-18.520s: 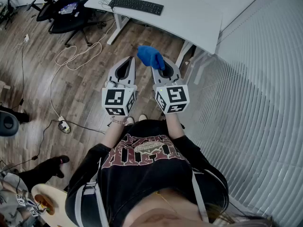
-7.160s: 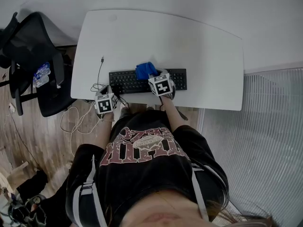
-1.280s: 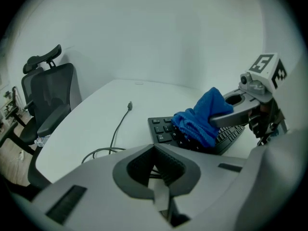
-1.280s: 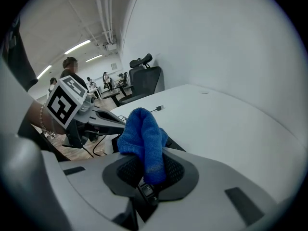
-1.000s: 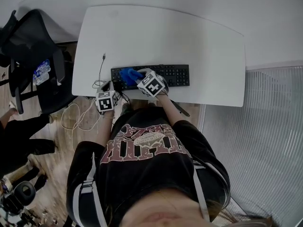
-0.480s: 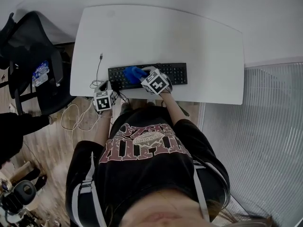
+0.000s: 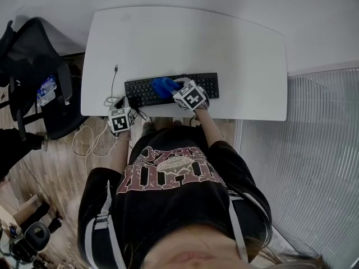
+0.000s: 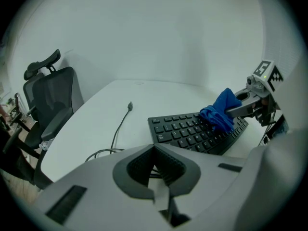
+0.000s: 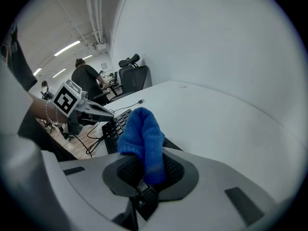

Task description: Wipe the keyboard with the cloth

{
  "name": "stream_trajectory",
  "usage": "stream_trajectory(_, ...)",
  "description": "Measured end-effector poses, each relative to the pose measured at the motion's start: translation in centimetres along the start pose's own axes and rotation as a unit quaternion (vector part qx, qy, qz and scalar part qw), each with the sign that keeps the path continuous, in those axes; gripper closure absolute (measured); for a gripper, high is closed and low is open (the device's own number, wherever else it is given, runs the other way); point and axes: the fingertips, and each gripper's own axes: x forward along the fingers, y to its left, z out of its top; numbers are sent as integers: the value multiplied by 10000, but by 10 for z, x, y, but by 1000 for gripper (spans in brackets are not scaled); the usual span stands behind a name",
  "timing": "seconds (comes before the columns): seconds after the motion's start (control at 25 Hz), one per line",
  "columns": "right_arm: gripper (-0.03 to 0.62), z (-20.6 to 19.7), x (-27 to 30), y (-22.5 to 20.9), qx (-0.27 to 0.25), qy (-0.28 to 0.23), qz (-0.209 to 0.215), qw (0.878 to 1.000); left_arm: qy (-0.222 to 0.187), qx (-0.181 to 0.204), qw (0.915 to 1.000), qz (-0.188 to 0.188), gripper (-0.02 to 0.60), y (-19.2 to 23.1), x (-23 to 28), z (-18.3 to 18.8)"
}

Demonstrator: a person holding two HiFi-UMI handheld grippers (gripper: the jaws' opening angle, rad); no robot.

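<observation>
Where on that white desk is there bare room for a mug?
The desk is bare behind the keyboard, to the far edge, and right of it. Crowded: front left, with the cable, left gripper, and right gripper holding the cloth.

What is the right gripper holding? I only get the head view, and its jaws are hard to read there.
Observer: The right gripper is shut on the blue cloth; a folded end sticks out past its jaws.
Operator: Does the cloth touch the keys?
Observer: Yes; the left gripper view shows it resting on the black keyboard.
Operator: And the left gripper?
Observer: Its jaws are together with nothing between them.
</observation>
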Motion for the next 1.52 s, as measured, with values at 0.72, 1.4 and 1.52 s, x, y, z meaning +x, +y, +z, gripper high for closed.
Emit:
stream_trajectory(0.72, 530, -42, -44, -47, 186, 80, -367, 9991, -9, 21, 9999, 112, 548, -6, -1, 0)
stream_trajectory(1.4, 530, -83, -86, -88, 655, 132, -917, 9935, -4, -24, 9999, 157, 548, -4, -2, -1)
stream_trajectory(1.52, 530, -92, -96, -98, 740, 173, -1051, 9916, 1, -38, 9999, 150, 548, -3, -2, -1)
